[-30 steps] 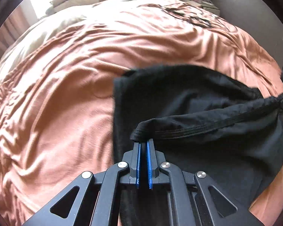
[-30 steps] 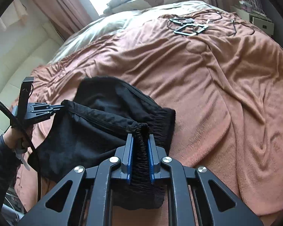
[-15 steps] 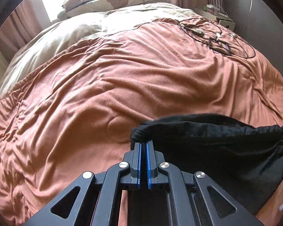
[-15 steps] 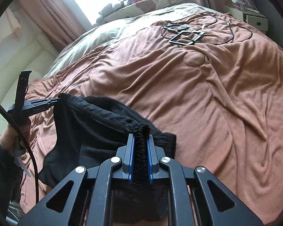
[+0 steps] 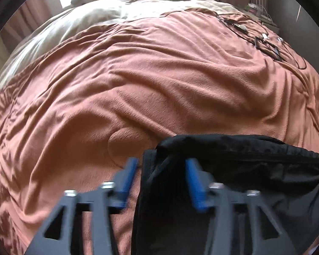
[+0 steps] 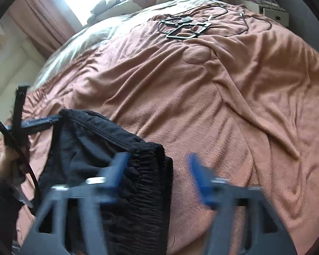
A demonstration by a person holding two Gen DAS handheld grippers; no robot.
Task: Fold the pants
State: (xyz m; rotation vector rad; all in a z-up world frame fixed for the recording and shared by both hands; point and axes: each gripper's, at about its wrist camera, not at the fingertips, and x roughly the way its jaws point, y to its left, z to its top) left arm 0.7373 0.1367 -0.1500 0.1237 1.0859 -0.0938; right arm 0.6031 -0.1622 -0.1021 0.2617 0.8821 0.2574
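The black pants (image 5: 234, 170) lie folded on the rust-orange blanket (image 5: 138, 85) at the near edge of the bed. My left gripper (image 5: 161, 170) is open, its blue pads spread wide around the pants' left corner, holding nothing. My right gripper (image 6: 157, 167) is open too, with the gathered elastic waistband (image 6: 146, 180) lying loose between its blurred fingers. In the right wrist view the pants (image 6: 91, 148) stretch left toward the other gripper (image 6: 42, 121) and the hand holding it.
Black cables and a small frame (image 6: 187, 27) lie on the far right of the blanket. A cream duvet (image 5: 85, 19) and pillows sit at the head of the bed. A white bedside shelf (image 6: 265, 6) stands at the far right.
Both grippers have opened and let go of the pants' waistband. The pants have dropped onto the blanket. Both cameras have tilted up toward the head of the bed.
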